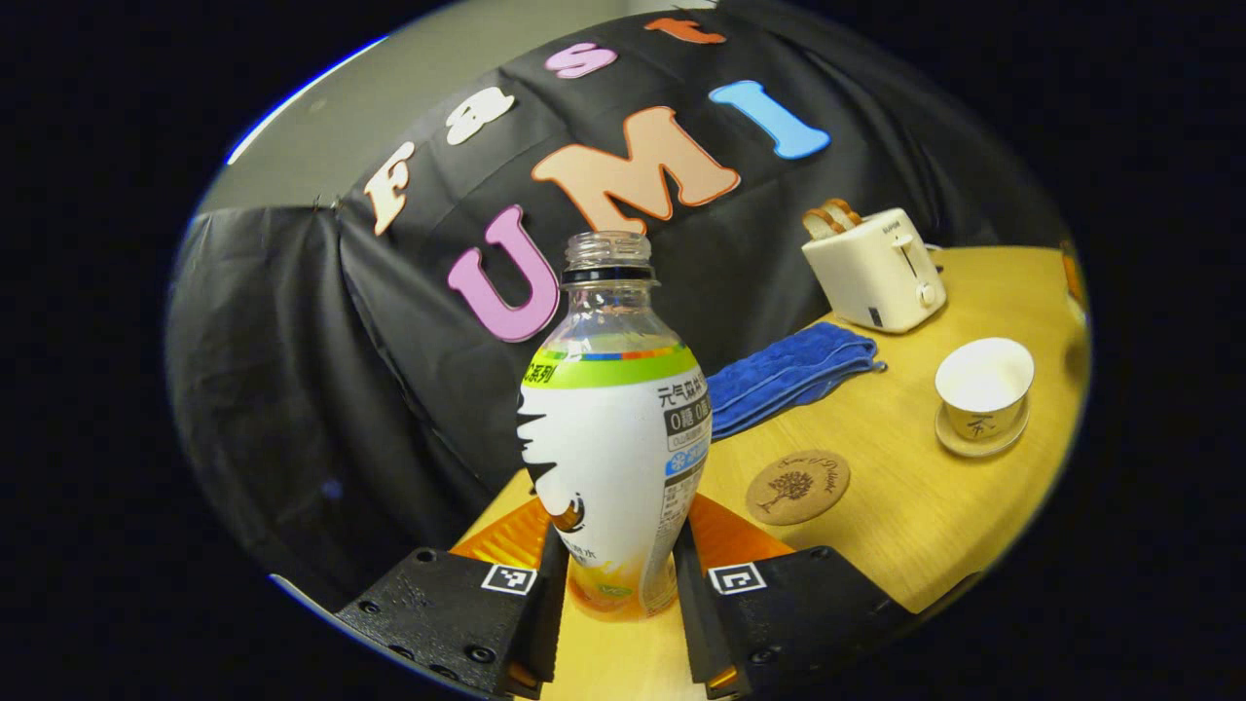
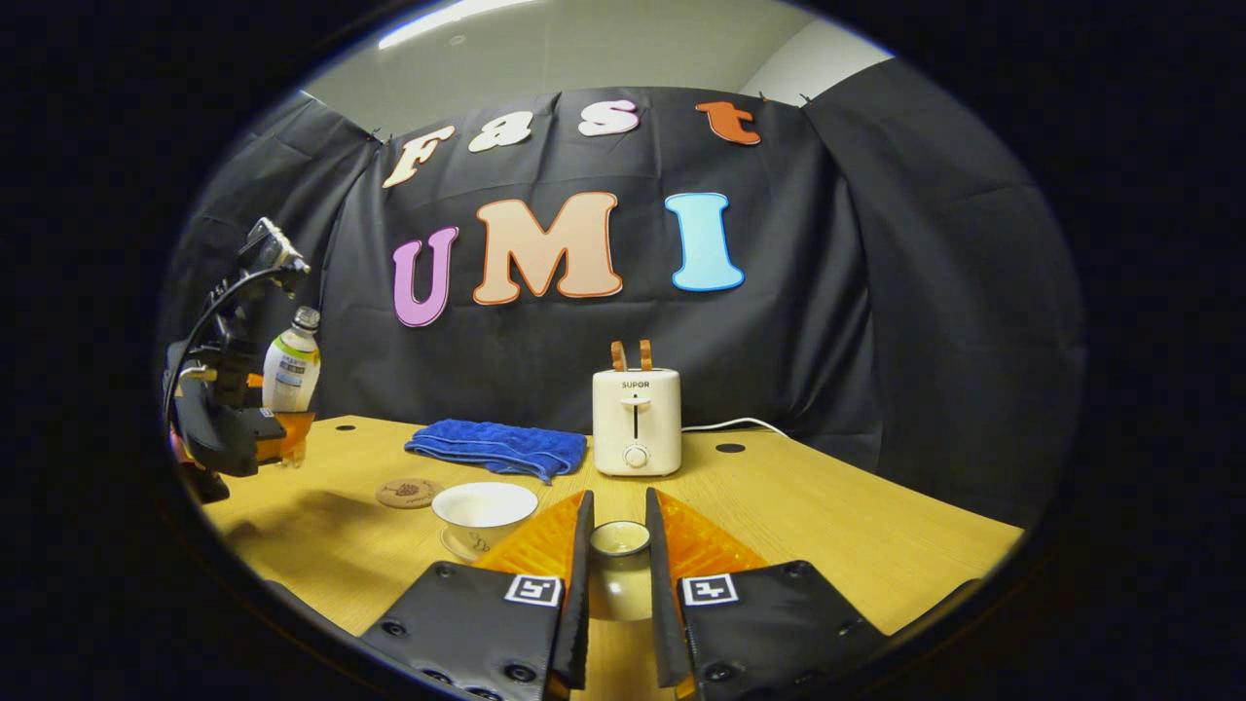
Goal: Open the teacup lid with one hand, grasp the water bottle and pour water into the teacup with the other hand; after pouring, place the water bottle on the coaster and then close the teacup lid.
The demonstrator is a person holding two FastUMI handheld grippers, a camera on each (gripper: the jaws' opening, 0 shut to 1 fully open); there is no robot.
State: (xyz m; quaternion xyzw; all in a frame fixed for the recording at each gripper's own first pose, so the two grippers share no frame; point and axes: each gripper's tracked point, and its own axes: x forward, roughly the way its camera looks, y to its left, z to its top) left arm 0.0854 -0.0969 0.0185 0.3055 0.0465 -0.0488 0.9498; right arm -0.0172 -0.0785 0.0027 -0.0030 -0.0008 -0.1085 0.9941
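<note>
Here the left tongs [image 1: 618,584] grip the water bottle [image 1: 613,438] (uncapped), the right tongs [image 2: 618,574] pinch the teacup lid [image 2: 620,574].

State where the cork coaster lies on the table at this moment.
In the left gripper view the coaster lies bare on the table, between the water bottle and the teacup, in front of the blue towel.

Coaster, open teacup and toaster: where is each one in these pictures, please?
coaster [image 1: 797,486]: left gripper view, on its printed top face.
teacup [image 1: 984,375]: left gripper view, on its white inside.
toaster [image 2: 637,421]: right gripper view, on its front panel.
</note>
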